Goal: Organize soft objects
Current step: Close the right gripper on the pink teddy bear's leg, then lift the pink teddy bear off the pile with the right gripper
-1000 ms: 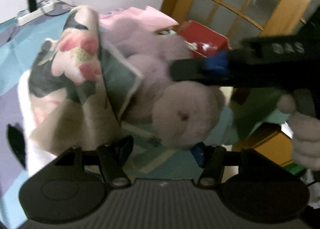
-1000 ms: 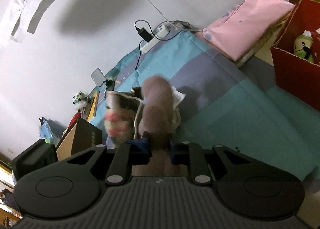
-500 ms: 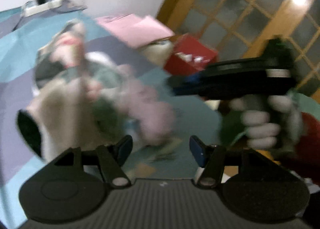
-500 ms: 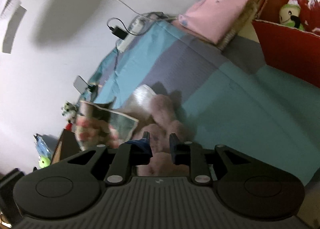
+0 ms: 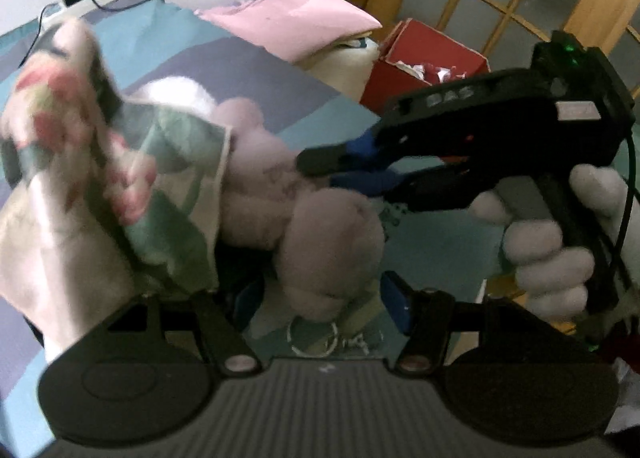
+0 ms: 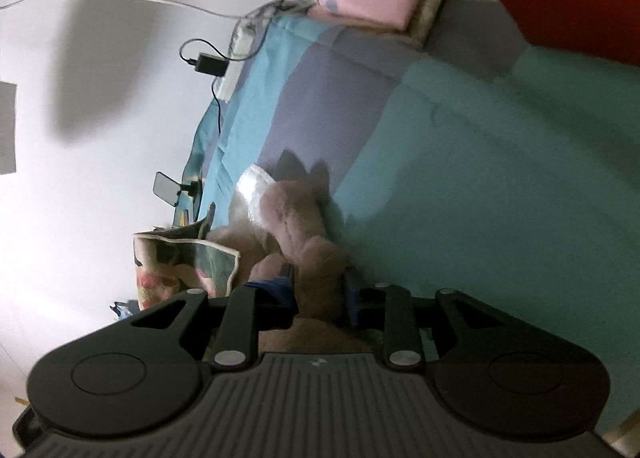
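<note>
The right gripper (image 6: 318, 290) has just been opening, its jaws now slack around the pale pink plush toy (image 5: 320, 234) lying on the teal-and-grey bed (image 6: 500, 162). The left gripper (image 5: 320, 298) stands apart, empty, at six o'clock of it. Best to release fully, then draw back straight, clear of the floral cloth (image 5: 120, 162) at nine o'clock.

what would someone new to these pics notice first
The pale pink plush toy lying on the teal and grey bedspread draws the eye, with a floral cloth draped at its left. The right tool, held in a white-gloved hand, has just been opening its jaws, the plush between them. Behind, a red box sits beside folded pink bedding.
</note>
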Action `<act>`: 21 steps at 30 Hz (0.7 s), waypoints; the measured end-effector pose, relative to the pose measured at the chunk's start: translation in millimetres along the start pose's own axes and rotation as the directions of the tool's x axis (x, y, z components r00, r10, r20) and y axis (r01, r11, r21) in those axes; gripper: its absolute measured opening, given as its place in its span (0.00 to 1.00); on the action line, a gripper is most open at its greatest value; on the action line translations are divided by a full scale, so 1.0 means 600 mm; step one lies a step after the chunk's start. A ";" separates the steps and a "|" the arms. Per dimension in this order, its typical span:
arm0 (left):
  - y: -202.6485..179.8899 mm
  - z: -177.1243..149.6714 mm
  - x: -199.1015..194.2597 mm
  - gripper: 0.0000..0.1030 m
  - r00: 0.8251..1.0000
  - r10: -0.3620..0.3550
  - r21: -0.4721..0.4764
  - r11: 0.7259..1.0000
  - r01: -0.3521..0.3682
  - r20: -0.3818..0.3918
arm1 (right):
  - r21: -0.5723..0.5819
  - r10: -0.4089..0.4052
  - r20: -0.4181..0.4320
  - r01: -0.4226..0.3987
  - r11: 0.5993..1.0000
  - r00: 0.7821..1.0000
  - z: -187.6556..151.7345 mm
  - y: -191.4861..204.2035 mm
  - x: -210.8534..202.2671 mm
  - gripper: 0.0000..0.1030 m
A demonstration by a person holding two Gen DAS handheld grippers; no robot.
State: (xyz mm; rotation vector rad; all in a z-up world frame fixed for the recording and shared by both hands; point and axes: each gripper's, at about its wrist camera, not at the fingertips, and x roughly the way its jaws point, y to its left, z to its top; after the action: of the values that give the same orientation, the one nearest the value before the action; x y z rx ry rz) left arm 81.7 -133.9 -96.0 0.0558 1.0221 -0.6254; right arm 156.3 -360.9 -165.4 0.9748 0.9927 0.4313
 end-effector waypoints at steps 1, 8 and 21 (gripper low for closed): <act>0.002 -0.001 0.000 0.61 1.000 -0.002 -0.005 1.000 0.002 -0.001 | -0.021 -0.002 0.009 0.002 1.000 1.000 -0.001 0.000 -0.007 0.10; -0.005 0.028 0.029 0.61 0.999 0.031 -0.004 1.000 -0.031 0.010 | -0.089 -0.011 -0.032 0.008 0.996 0.999 0.000 0.013 0.023 0.09; -0.079 0.031 -0.013 0.61 0.990 -0.103 0.101 0.991 0.094 0.093 | -0.188 0.020 0.034 -0.013 0.982 0.999 -0.029 0.059 -0.101 0.06</act>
State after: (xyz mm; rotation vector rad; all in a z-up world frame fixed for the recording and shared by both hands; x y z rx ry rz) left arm 69.3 -175.8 -68.3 0.0586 0.9034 -0.7603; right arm 114.5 -376.2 -108.6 0.8185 0.8951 0.5099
